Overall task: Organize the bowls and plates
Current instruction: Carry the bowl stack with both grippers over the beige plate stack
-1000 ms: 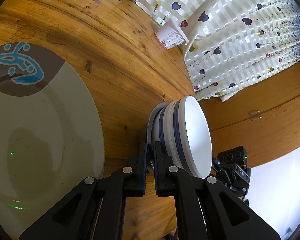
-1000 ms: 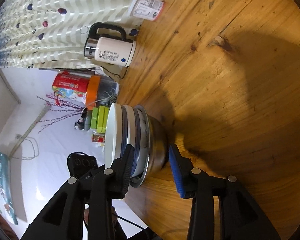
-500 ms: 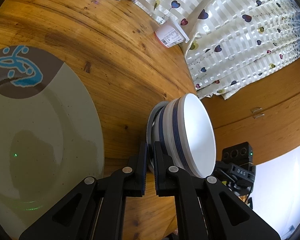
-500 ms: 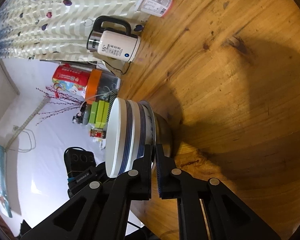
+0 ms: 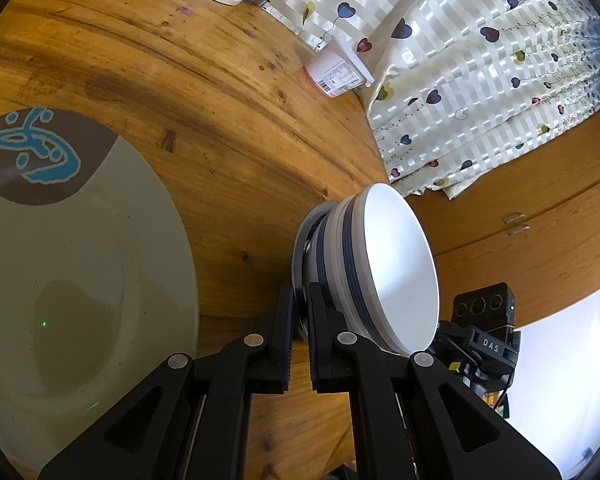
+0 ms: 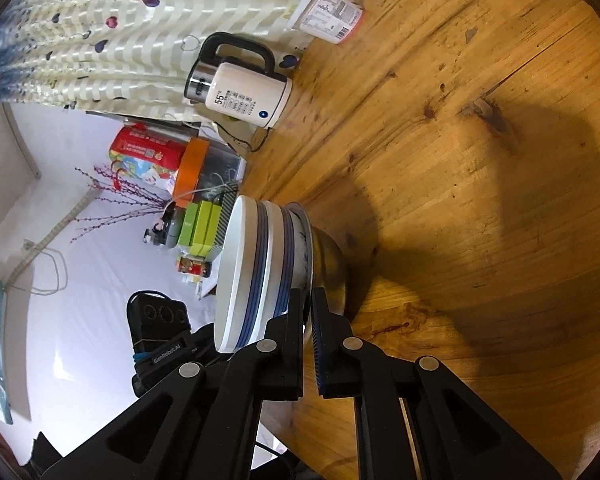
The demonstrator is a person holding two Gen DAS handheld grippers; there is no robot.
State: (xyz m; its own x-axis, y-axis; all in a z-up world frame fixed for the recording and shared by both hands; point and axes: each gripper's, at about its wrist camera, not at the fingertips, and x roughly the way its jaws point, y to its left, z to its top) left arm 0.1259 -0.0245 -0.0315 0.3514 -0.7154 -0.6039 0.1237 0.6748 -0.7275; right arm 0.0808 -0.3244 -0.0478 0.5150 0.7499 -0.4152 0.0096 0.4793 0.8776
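Observation:
A stack of bowls [image 5: 380, 264], white ones with blue bands nested in a metal bowl, is held between both grippers above the wooden table [image 5: 204, 92]. My left gripper [image 5: 299, 304] is shut on the rim of the metal bottom bowl. My right gripper [image 6: 307, 304] is shut on the opposite rim of the same stack [image 6: 268, 268]. A large pale green plate [image 5: 72, 264] with a brown and blue mark lies on the table to the left in the left wrist view.
A white electric kettle [image 6: 240, 84] and a yoghurt cup [image 6: 332, 18] stand at the table's far edge by the heart-patterned curtain [image 6: 112, 28]. Boxes and a jar [image 6: 192, 168] sit on a shelf beyond the table.
My right gripper has closed on the rim of the bowl stack; it was open a second ago. The stack has lifted and shifted slightly. My left gripper stays shut on the rim.

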